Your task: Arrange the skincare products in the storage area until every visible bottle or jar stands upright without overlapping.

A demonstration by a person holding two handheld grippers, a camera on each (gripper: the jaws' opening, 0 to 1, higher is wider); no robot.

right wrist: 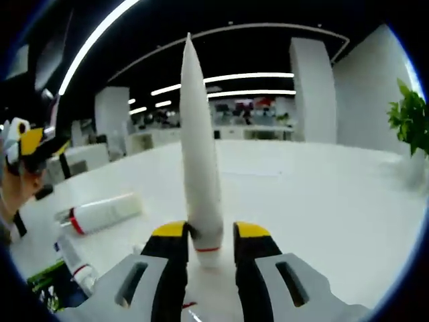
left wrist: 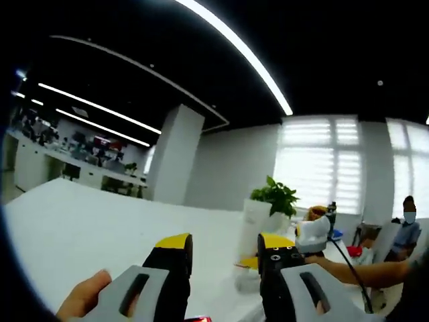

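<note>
- Your right gripper (right wrist: pixel 209 243) is clamped on a tall white tube (right wrist: pixel 199 154), its yellow-tipped jaws pressed against the tube's lower end, right by a thin red band.
- The tube stands upright between the jaws on the white table (right wrist: pixel 322 201), cap end down, tapering to a flat crimped tip at the top.
- To the right of and beyond that tube, the table surface lies bare and wide, with room for your hand to travel.
- To the left, two more white tubes lie on their sides: one larger tube (right wrist: pixel 102 213) with a red band near its cap, and a slimmer one (right wrist: pixel 75 263) closer to the table's near edge.
- That makes three tubes in the right gripper view: one upright, two lying down, none touching another.
- Your left gripper (left wrist: pixel 224 258) is released, its jaws apart with nothing between them, raised and pointing across the table.
- Just past its right jaw stands a white upright container (left wrist: pixel 252 231), near a green potted plant (left wrist: pixel 275 196).
</note>
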